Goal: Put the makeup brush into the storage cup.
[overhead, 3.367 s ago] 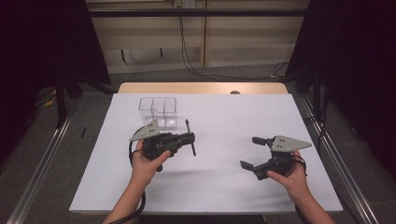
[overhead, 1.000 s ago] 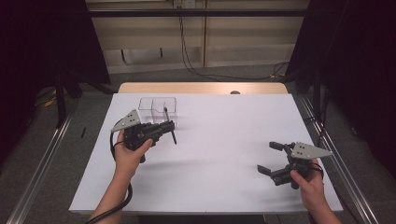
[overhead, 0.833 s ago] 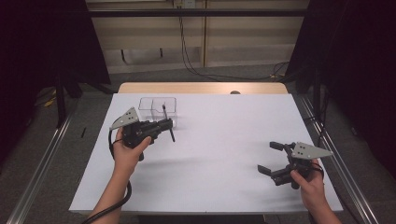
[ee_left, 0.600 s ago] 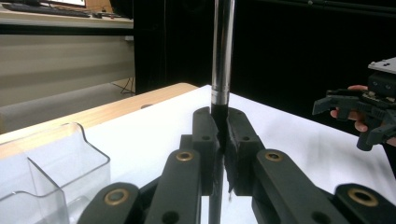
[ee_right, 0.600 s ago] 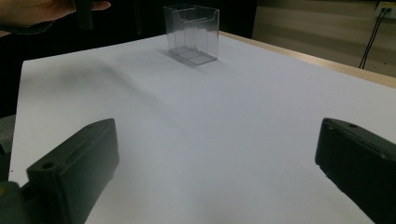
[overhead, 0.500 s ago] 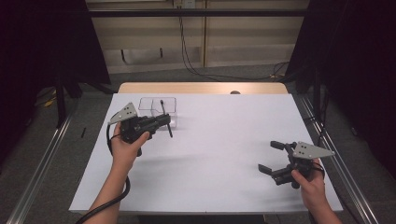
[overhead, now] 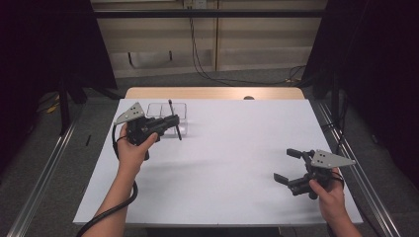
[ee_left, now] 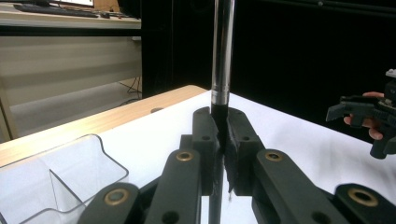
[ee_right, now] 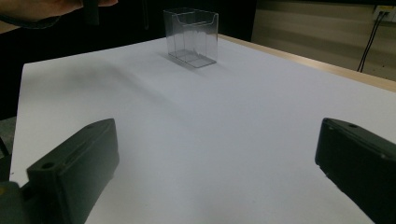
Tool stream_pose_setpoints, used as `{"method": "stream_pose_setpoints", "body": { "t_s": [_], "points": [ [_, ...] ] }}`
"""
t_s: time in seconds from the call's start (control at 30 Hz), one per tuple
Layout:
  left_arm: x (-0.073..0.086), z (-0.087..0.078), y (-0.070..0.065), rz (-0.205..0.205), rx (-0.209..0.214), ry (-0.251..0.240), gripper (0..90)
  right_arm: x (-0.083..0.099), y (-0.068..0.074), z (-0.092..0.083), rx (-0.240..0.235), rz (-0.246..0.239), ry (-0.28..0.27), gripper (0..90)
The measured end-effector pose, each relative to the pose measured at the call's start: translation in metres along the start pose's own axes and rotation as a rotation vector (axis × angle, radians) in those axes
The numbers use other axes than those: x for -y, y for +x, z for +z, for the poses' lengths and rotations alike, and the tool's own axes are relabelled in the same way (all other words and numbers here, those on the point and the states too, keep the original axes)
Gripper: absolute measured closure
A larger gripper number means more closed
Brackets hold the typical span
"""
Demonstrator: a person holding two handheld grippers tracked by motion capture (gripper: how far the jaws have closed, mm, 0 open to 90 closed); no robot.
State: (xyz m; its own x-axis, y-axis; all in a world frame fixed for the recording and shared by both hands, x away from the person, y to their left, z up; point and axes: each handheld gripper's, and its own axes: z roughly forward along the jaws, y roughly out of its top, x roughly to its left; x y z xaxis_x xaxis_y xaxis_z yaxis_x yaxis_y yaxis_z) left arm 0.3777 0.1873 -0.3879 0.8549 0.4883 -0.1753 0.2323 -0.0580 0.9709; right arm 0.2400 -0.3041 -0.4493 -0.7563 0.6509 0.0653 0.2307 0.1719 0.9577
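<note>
My left gripper (overhead: 170, 122) is shut on a slim black pen (overhead: 171, 105) with a silvery upper barrel (ee_left: 222, 56). It is held upright, slightly tilted. The pen hangs over the near right side of a clear plastic box (overhead: 157, 112) with a divider, at the table's far left. In the left gripper view the box (ee_left: 56, 177) sits low on the left, just beside the jaws. My right gripper (overhead: 283, 165) stands open near the front right of the white table, with nothing between its jaws (ee_right: 217, 149). The right gripper view shows the box (ee_right: 191, 37) far off.
White paper (overhead: 232, 158) covers the table, with a wooden edge (overhead: 212, 93) at the back. Metal rails (overhead: 44, 173) run along both sides. Dark curtains surround the area. A hand (ee_right: 42, 7) appears at the top left of the right gripper view.
My left gripper has carried the pen up and back toward the clear box, from the middle left of the table. The right gripper has drifted right, then kept still.
</note>
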Motion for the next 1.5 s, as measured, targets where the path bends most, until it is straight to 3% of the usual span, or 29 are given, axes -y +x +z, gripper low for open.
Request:
{"method": "stream_pose_setpoints", "body": {
  "t_s": [1.5],
  "points": [
    [-0.025, 0.006, 0.030, -0.011, -0.089, -0.006, 83.7, 0.002, 0.000, 0.001, -0.013, -0.007, 0.008, 0.0]
  ]
}}
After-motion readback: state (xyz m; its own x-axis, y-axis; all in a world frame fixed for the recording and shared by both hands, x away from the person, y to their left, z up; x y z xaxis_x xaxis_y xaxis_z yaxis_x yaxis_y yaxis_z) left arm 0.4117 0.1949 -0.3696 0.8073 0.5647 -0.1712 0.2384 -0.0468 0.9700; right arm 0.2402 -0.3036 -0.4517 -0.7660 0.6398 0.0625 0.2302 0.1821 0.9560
